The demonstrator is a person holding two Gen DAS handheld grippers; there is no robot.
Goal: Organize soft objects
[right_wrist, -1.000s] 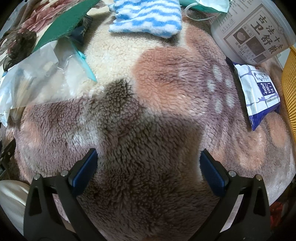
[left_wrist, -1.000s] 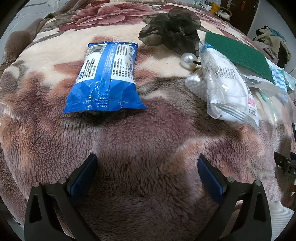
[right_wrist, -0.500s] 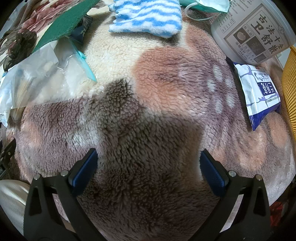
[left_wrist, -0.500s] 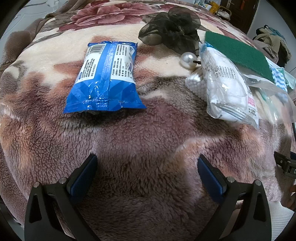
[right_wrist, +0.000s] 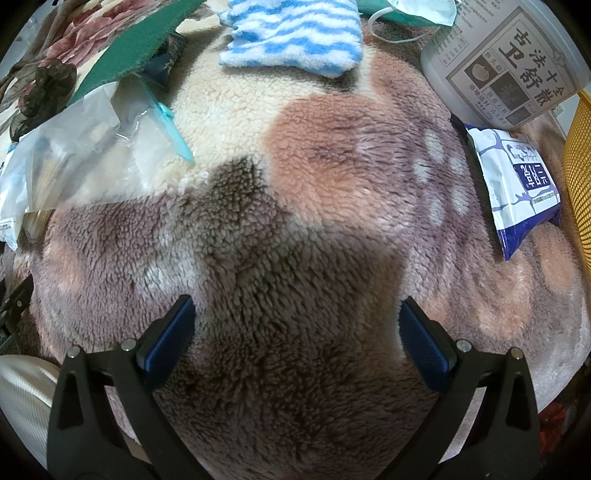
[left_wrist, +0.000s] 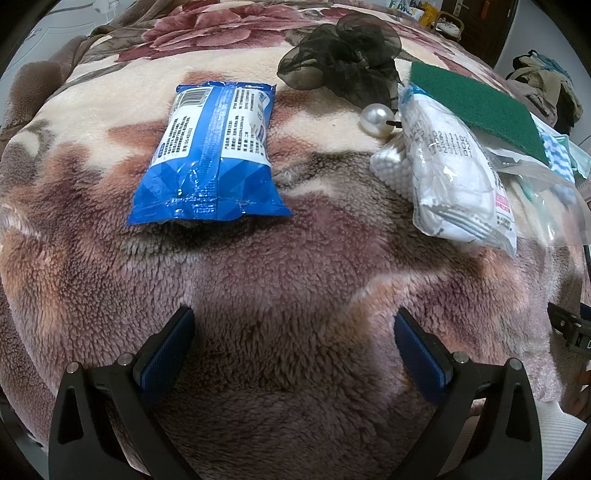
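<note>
The working surface is a bed covered by a floral fleece blanket (left_wrist: 295, 280), which is taken as the landmark for all positions.

The left hand-held gripper (left_wrist: 293, 334) is held over the near part of the blanket. Its jaws are spread wide and nothing is gripped between them. The right hand-held gripper (right_wrist: 297, 325) is likewise held over bare blanket, with its jaws spread wide and nothing gripped.

In the left wrist view, a blue wipes packet (left_wrist: 212, 155) is laid flat on the blanket, beyond the left hand-held gripper and apart from the other items. Toward the far edge of the blanket a black gauze bow (left_wrist: 343, 59) is seen, with a white pearl bead (left_wrist: 376, 116) just beside it. A white sealed pack (left_wrist: 454, 173) is laid to the right, resting partly on a bundle of cotton swabs (left_wrist: 391, 170). A green scouring pad (left_wrist: 476, 107) overlaps the far end of the white pack.

In the right wrist view, a clear zip bag (right_wrist: 92, 155) is located at the left side of the blanket. A blue-striped cloth (right_wrist: 295, 35) and a face mask (right_wrist: 417, 9) are placed at the far edge. A printed white tub (right_wrist: 506, 62) and a white-and-purple packet (right_wrist: 517, 184) are found at the right side, next to a yellow mesh basket (right_wrist: 578, 177).
</note>
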